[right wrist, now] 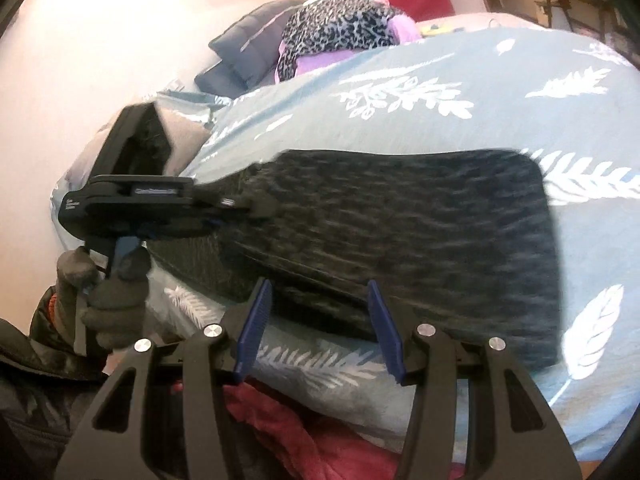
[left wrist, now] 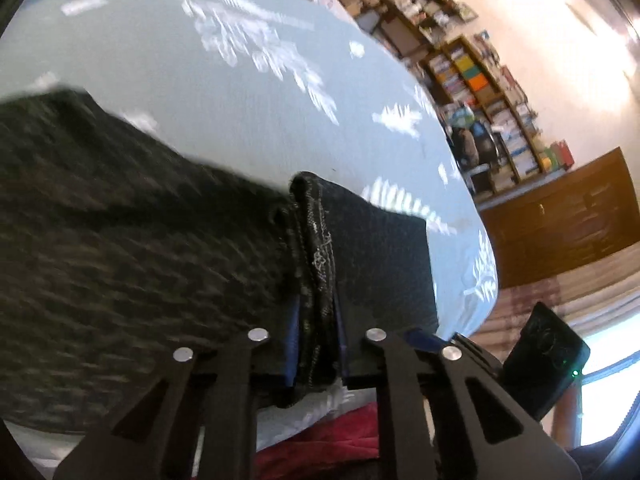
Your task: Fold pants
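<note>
The dark speckled pants (right wrist: 400, 232) lie as a folded band across the light blue bed cover (right wrist: 520, 92) with white leaf prints. My left gripper (left wrist: 317, 308) is shut on a bunched, stitched edge of the pants (left wrist: 120, 220), with fabric squeezed between its blue pads. The right wrist view shows the left gripper (right wrist: 250, 205) clamped on the pants' left end, held by a gloved hand (right wrist: 112, 292). My right gripper (right wrist: 318, 292) stands open at the pants' near edge, its blue pads (right wrist: 256, 328) apart and pressing on nothing.
A leopard-print garment (right wrist: 336, 28) and a dark quilted pillow (right wrist: 240, 52) lie at the head of the bed. A red blanket (right wrist: 280, 420) hangs below the near bed edge. Bookshelves (left wrist: 480, 92) and a wooden dresser (left wrist: 560, 216) stand beyond the bed.
</note>
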Demonstrator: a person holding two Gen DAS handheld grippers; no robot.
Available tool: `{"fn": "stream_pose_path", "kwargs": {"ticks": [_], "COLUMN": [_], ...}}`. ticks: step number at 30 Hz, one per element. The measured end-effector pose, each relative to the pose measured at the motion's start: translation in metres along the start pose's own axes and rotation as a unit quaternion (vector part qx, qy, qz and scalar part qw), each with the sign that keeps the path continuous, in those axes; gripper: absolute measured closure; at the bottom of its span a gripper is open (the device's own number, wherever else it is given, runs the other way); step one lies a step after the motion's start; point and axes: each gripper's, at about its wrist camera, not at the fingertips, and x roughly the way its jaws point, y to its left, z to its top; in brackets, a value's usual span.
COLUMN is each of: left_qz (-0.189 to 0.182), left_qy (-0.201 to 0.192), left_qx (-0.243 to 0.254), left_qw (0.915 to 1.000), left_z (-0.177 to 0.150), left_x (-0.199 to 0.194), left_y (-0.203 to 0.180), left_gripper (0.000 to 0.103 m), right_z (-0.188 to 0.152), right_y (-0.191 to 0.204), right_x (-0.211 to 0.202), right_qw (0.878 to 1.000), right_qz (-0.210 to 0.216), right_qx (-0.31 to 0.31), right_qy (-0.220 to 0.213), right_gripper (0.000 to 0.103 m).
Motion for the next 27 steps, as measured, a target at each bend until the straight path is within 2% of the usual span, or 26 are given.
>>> {"fn": "stream_pose_path", "kwargs": {"ticks": [7, 14, 16, 20, 23, 27], "left_qz": [0.054, 0.083, 0.09, 0.096, 0.106, 0.109], "left_qy": [-0.042, -0.027, -0.023, -0.019, -0.023, -0.023], "left_qx": [-0.009, -0.031, -0.034, -0.041, -0.029, -0.029], "left_qw": [0.9976, 0.9957, 0.9951, 0.9943, 0.9937, 0.9933], "left_z": [-0.003, -0.015, -0.017, -0.018, -0.017, -0.017], "left_x": [-0.048, -0.025, -0.015, -0.006, 0.002, 0.007], "left_y": [0.035, 0.061, 0.066, 0.078, 0.072, 0.068], "left_gripper": [0.092, 0.092, 0.092, 0.091, 0.089, 0.088], "right_z": [0.013, 0.033, 0.039, 0.032, 0.02, 0.019], "right_y": [-0.01, -0.021, -0.023, -0.048, -0.049, -0.043], "right_x": [-0.013, 0.005, 0.017, 0.053, 0.057, 0.06], "right_qw": [0.999, 0.997, 0.996, 0.993, 0.993, 0.992], "right_qz": [-0.022, -0.052, -0.072, -0.103, -0.108, -0.125], "right_qx": [0.014, 0.033, 0.03, 0.054, 0.034, 0.021], "right_qy": [-0.027, -0.04, -0.039, -0.006, -0.018, -0.011], "right_gripper": [0.048, 0.048, 0.048, 0.048, 0.048, 0.048]}}
